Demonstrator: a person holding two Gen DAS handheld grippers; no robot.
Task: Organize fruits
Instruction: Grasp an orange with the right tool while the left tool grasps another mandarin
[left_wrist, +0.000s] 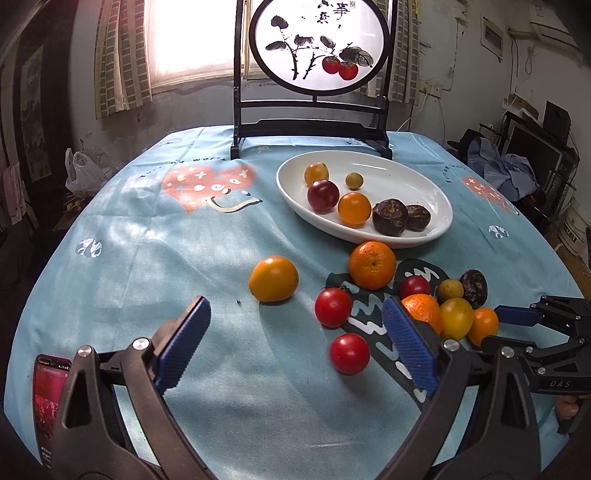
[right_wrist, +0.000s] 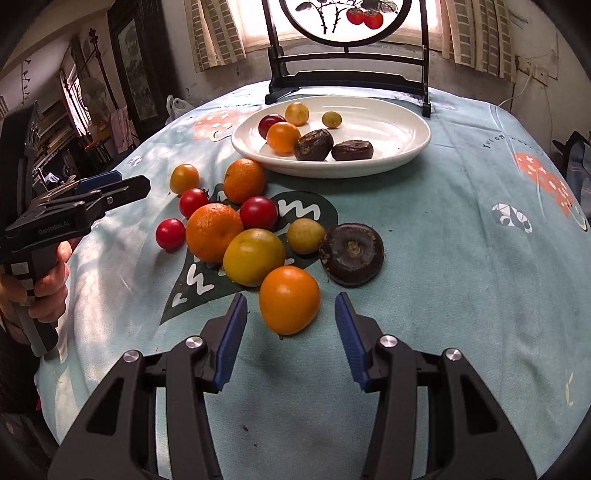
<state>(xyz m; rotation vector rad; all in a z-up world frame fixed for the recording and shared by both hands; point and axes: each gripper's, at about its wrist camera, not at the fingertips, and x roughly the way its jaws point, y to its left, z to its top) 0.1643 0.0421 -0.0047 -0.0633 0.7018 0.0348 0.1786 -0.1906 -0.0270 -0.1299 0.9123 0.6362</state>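
A white oval plate (left_wrist: 424, 184) (right_wrist: 399, 129) holds several small fruits and two dark water chestnuts (left_wrist: 390, 216). Loose fruit lies in front of it: oranges (left_wrist: 372, 264) (right_wrist: 213, 232), red tomatoes (left_wrist: 349, 352) (right_wrist: 170, 233), yellow fruits (left_wrist: 273, 277) (right_wrist: 254, 256) and a dark water chestnut (right_wrist: 351, 254). My left gripper (left_wrist: 295, 343) is open and empty, with a red tomato between its fingers' lines. My right gripper (right_wrist: 291, 328) (left_wrist: 517, 325) is open, jaws either side of an orange fruit (right_wrist: 289, 298) without touching it.
A black-framed round painted screen (left_wrist: 317, 44) stands behind the plate. A phone (left_wrist: 48, 402) lies at the table's near left. The blue printed tablecloth (left_wrist: 166, 258) covers a round table. Clutter and a bag (left_wrist: 79, 170) stand beyond the table edges.
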